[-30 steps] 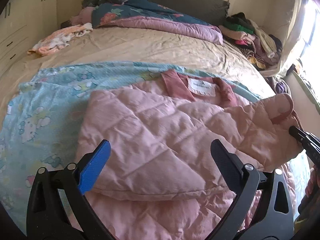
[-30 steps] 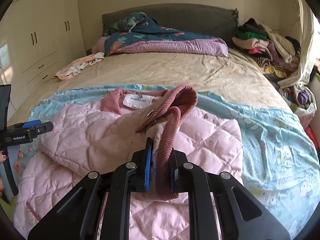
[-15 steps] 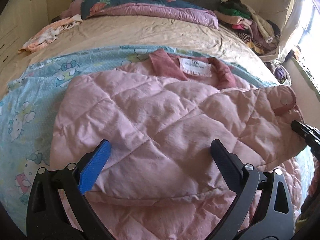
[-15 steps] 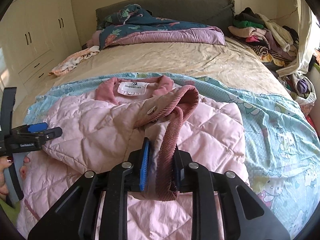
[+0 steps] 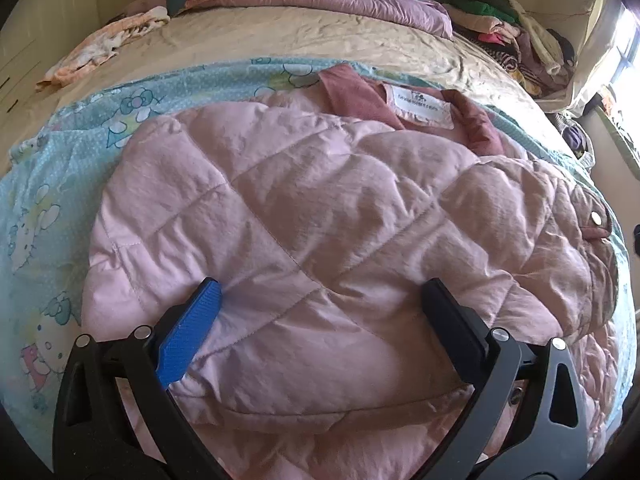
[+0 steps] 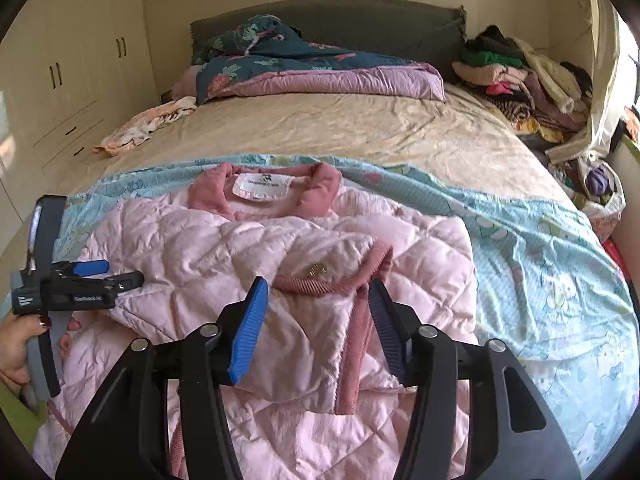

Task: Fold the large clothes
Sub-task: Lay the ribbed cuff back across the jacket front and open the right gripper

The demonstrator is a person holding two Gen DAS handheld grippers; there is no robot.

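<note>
Padding makes the pink jacket look soft, light and springy; it lies on the blue sheet on the bed, sleeve folded across. From the left wrist, the left gripper stands apart, holding nothing, over the sleeve. A seam or ribbed edge seems the surest hold.

From the right wrist, the right gripper stands apart above the cuff. Clothes pile, quilt and a rag lie well apart; nothing blocks.

The left gripper has its jaws spread wide, both tips pressed down on fabric. The right gripper is parted too, nothing clamped between its jaws. A hand grips the left gripper's handle.
</note>
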